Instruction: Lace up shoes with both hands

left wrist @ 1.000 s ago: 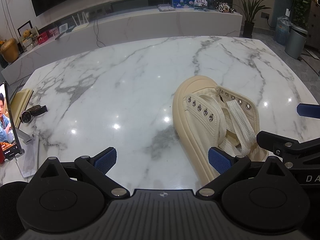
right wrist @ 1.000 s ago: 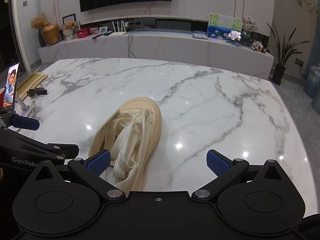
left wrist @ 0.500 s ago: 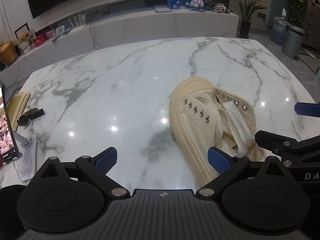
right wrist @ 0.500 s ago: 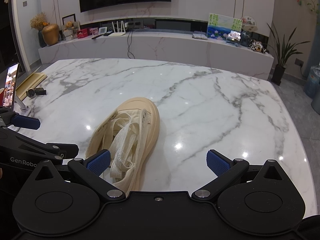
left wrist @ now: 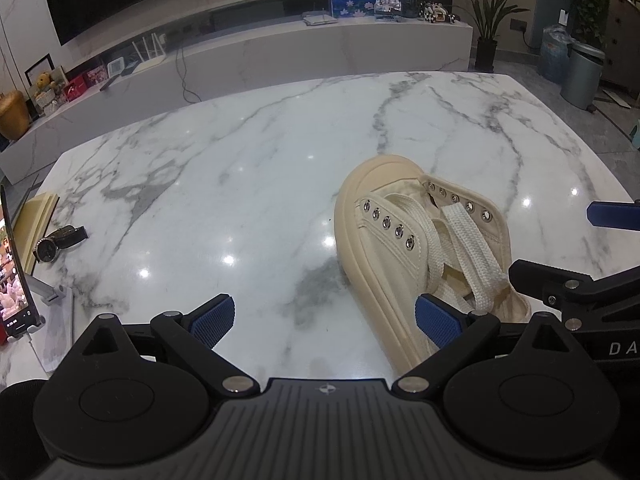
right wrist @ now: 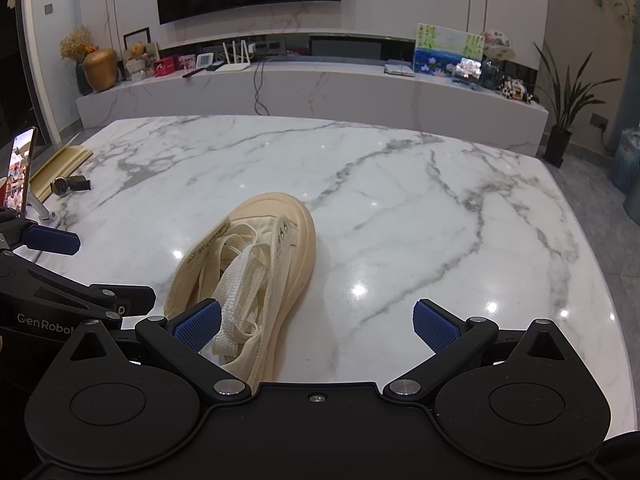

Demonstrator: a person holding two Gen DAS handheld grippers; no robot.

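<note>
A cream canvas shoe [left wrist: 372, 216] lies on the white marble table [left wrist: 240, 168], toe pointing away, with metal eyelets down both flaps. Its flat white lace [left wrist: 472, 248] is bunched loosely over the tongue. In the left wrist view my left gripper [left wrist: 324, 316] is open, and its right blue pad sits just at the shoe's near left side. My right gripper [right wrist: 316, 320] is open too; the shoe [right wrist: 280, 224] lies at its left pad, with the lace [right wrist: 236, 280] piled beside that pad. Neither gripper holds anything. Each view shows the other gripper's black frame at its edge.
On the table's left edge stand a phone on a stand [left wrist: 16, 280], a wristwatch [left wrist: 56, 242] and a yellow book [left wrist: 38, 220]. A low marble media shelf [right wrist: 312, 88] runs behind the table. The table's right edge [right wrist: 592, 240] drops to a grey floor.
Both wrist cameras have drifted slightly, so the shoe sits a little further left in each view. Both grippers remain open and hold nothing.
</note>
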